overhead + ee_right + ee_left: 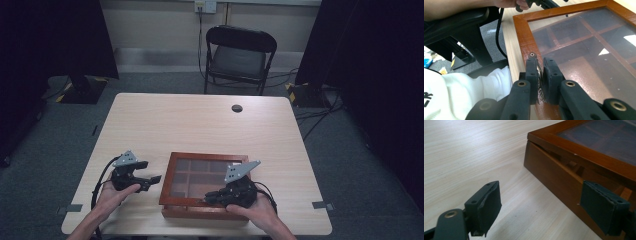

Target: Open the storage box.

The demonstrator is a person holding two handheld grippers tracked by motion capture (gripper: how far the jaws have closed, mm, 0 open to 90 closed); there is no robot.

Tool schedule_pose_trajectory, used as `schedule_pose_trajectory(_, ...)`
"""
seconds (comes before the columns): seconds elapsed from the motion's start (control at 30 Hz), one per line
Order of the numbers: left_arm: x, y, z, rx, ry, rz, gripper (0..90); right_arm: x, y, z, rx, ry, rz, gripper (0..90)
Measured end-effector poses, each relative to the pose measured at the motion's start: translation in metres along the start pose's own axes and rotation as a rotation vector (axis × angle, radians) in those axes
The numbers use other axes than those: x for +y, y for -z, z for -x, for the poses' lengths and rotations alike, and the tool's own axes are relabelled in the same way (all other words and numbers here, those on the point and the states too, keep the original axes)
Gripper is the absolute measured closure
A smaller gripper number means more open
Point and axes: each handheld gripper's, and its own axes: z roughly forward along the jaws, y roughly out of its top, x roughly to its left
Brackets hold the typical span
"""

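Note:
A brown wooden box (169,189) with a glass-paned lid (205,172) sits near the table's front edge, with dividers visible through the pane. My right gripper (211,197) rests at the lid's front rim. In the right gripper view my right gripper (540,68) is shut on a small metal lid handle (532,55). My left gripper (151,181) is open just left of the box. In the left gripper view its pads (487,205) straddle bare table beside the box wall (554,175). The lid (584,150) stands slightly lifted, a narrow gap showing under it.
The light wooden table (200,125) has a round cable hole (237,108) near its far edge. A black folding chair (239,55) stands beyond the table. Dark curtains and stand bases flank both sides. Cables trail from each gripper toward the person.

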Motion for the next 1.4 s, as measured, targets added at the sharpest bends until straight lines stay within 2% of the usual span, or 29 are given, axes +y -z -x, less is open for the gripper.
schedule_pose_trajectory(0.27, 0.002, -0.001, 0.006, -0.026, -0.038, -0.005, 16.7, 0.007, 0.006, 0.001, -0.004, 0.007, -0.006, 83.3)
schedule_pose_trajectory(0.43, 0.005, 0.0, 0.016, -0.05, -0.068, 0.021, 16.5, 0.013, 0.01, 0.002, -0.003, 0.002, 0.01, 83.4)
schedule_pose_trajectory(0.57, 0.006, 0.0, 0.019, -0.064, -0.058, 0.039, 16.0, 0.015, 0.012, 0.002, -0.004, -0.001, 0.01, 83.4)
schedule_pose_trajectory(0.83, 0.007, 0.0, 0.021, -0.064, -0.076, 0.055, 16.1, 0.017, 0.013, 0.001, -0.013, -0.007, 0.019, 83.2)
schedule_pose_trajectory(0.9, 0.007, 0.0, 0.021, -0.053, -0.089, 0.051, 16.1, 0.017, 0.014, 0.0, -0.021, -0.003, 0.022, 83.1)
schedule_pose_trajectory(0.97, 0.007, 0.0, 0.021, -0.058, -0.078, 0.055, 16.2, 0.016, 0.014, -0.002, -0.033, 0.007, 0.03, 82.8)
schedule_pose_trajectory(1.0, 0.007, -0.001, 0.022, -0.06, -0.083, 0.053, 16.1, 0.016, 0.014, -0.003, -0.04, 0.01, 0.034, 81.3)
schedule_pose_trajectory(1.07, 0.007, -0.002, 0.022, -0.052, -0.107, 0.026, 16.1, 0.015, 0.017, -0.003, -0.057, -0.002, 0.065, 70.7)
schedule_pose_trajectory(1.13, 0.006, -0.003, 0.023, -0.056, -0.109, 0.016, 16.9, 0.014, 0.024, -0.002, -0.071, -0.014, 0.099, 63.1)
schedule_pose_trajectory(1.17, 0.007, -0.003, 0.022, -0.058, -0.107, 0.018, 17.5, 0.011, 0.03, 0.0, -0.087, -0.027, 0.11, 57.3)
schedule_pose_trajectory(1.23, 0.007, -0.002, 0.022, -0.064, -0.089, 0.042, 17.5, 0.006, 0.035, 0.002, -0.096, -0.041, 0.109, 53.6)
schedule_pose_trajectory(1.3, 0.008, 0.0, 0.022, -0.06, -0.093, 0.052, 18.4, 0.0, 0.039, 0.004, -0.118, -0.053, 0.108, 48.5)
schedule_pose_trajectory(1.37, 0.009, 0.0, 0.022, -0.06, -0.096, 0.062, 19.3, -0.003, 0.041, 0.005, -0.117, -0.062, 0.111, 46.9)
schedule_pose_trajectory(1.4, 0.01, 0.001, 0.022, -0.06, -0.093, 0.073, 19.3, -0.01, 0.046, 0.007, -0.133, -0.071, 0.118, 42.9)
